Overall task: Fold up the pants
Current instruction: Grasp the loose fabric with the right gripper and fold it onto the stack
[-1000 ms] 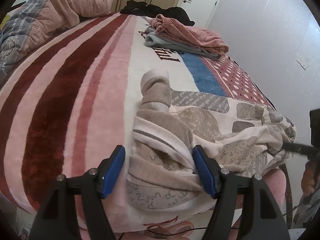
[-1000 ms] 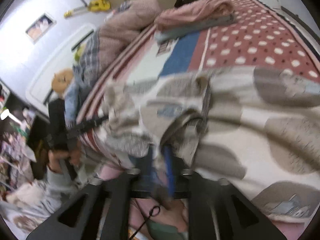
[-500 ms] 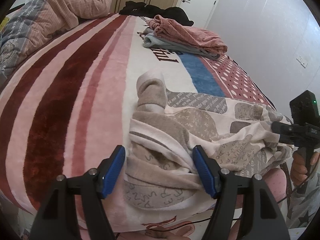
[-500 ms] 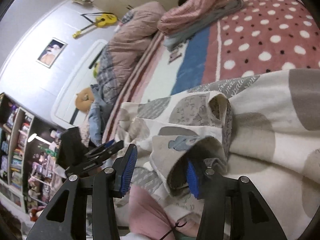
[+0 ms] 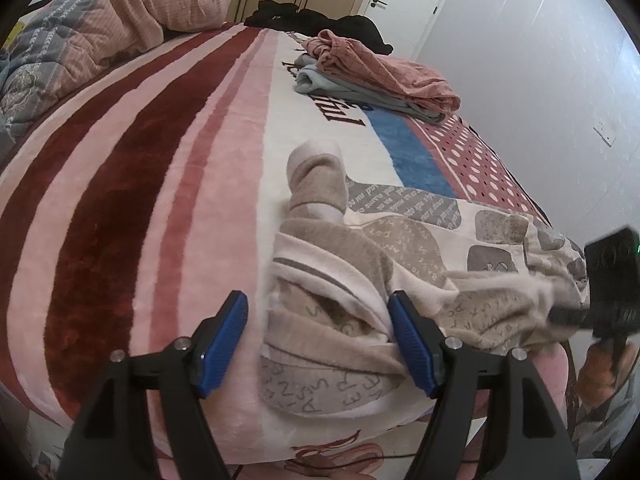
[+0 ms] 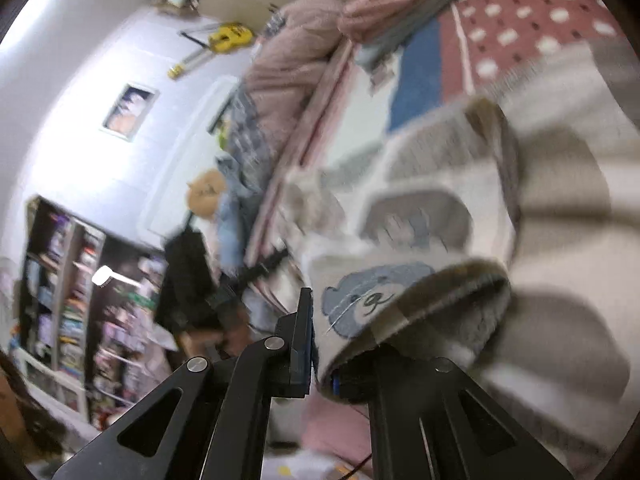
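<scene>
Two hand-held grippers at a rumpled pair of pants on the near edge of a bed

Most of both views is the bed (image 5: 152,184), spread with a plush blanket in dark red, pink and white stripes, a blue band and a red panel of white dots; a white wall (image 5: 520,60) and a white door (image 5: 404,0) stand behind it, and the right wrist view, blurred, shows a bookshelf (image 6: 68,296) and a yellow guitar (image 6: 228,38) on the wall. A pink and grey quilt (image 5: 120,16) is heaped at the far left, with folded clothes (image 5: 380,76) further along. The pants (image 5: 380,280), cream with grey and beige patches, lie bunched at the near edge. The left hand-held gripper (image 5: 320,340) stands wide with cloth between its blue pads, unclamped; the right hand-held gripper (image 6: 320,356) is nearly closed, pinching a fold of the pants
</scene>
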`<state>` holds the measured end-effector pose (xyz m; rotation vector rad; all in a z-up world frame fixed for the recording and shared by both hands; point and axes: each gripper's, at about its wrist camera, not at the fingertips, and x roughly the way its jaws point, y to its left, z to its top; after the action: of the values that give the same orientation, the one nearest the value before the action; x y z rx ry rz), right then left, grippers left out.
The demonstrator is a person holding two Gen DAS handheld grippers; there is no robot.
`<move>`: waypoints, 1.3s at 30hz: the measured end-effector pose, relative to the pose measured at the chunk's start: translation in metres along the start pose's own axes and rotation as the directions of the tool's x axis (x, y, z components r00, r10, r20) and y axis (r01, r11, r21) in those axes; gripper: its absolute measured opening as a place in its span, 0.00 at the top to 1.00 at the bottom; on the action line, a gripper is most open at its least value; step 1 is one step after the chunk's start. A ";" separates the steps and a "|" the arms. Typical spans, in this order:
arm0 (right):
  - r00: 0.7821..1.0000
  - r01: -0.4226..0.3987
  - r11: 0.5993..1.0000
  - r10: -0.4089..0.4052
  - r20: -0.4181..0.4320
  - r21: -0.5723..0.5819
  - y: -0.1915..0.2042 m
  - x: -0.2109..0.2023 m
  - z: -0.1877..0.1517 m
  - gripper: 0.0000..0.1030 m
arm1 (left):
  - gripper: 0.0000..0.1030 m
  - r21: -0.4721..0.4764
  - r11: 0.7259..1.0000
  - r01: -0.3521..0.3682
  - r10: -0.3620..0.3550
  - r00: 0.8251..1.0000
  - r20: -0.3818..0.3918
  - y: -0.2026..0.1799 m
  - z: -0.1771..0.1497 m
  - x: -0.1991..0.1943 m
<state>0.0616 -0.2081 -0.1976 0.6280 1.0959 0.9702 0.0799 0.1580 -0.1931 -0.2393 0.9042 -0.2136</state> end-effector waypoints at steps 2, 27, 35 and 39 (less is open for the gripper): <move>0.998 0.053 0.998 -0.052 -0.018 0.023 -0.009 0.001 -0.009 1.00 | 0.33 0.005 1.000 0.001 -0.001 1.000 -0.001 -0.001 0.000 0.001; 0.953 0.303 0.952 -0.302 0.026 -0.047 -0.010 -0.002 0.037 0.93 | 0.30 0.008 1.000 0.019 -0.019 1.000 0.002 -0.007 -0.003 -0.007; 0.931 0.335 0.942 -0.325 0.165 -0.034 0.006 -0.032 0.047 0.95 | 0.73 0.050 0.993 0.103 -0.104 0.994 0.020 -0.030 0.004 -0.007; 0.872 0.455 0.890 -0.442 0.210 -0.014 -0.003 -0.058 0.055 0.95 | 0.69 0.134 0.985 0.106 -0.108 0.994 0.007 -0.061 0.007 -0.001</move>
<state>0.1062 -0.2589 -0.1547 0.3823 0.9667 0.5201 0.0797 0.1007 -0.1700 -0.1650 0.8598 -0.3708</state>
